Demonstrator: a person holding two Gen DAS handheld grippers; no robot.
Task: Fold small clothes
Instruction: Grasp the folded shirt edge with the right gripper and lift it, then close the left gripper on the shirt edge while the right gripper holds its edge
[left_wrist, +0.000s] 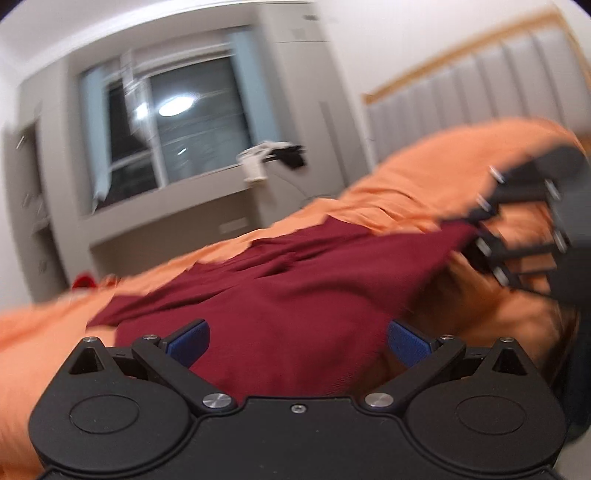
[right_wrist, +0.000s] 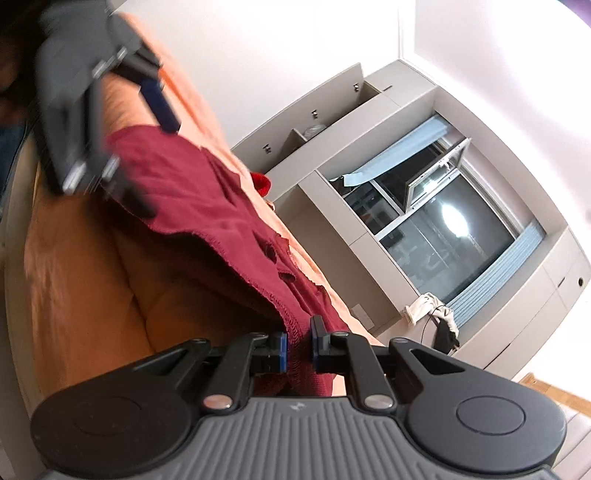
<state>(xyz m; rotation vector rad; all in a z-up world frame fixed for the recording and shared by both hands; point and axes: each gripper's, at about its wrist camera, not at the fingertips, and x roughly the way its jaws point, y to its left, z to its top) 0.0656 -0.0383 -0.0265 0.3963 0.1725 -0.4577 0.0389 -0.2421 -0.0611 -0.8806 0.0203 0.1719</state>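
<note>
From the left wrist, the left gripper (left_wrist: 297, 341) stands with its jaws wide apart over the maroon garment (left_wrist: 280, 291), gripping nothing; the cloth lies mid-way across the orange bedspread (left_wrist: 424, 177). From the right wrist, the right gripper (right_wrist: 299, 349) is clenched on the garment's stitched hem (lifted clear of the bedspread). The fold looks barely begun: one edge raised, nothing laid over yet.
</note>
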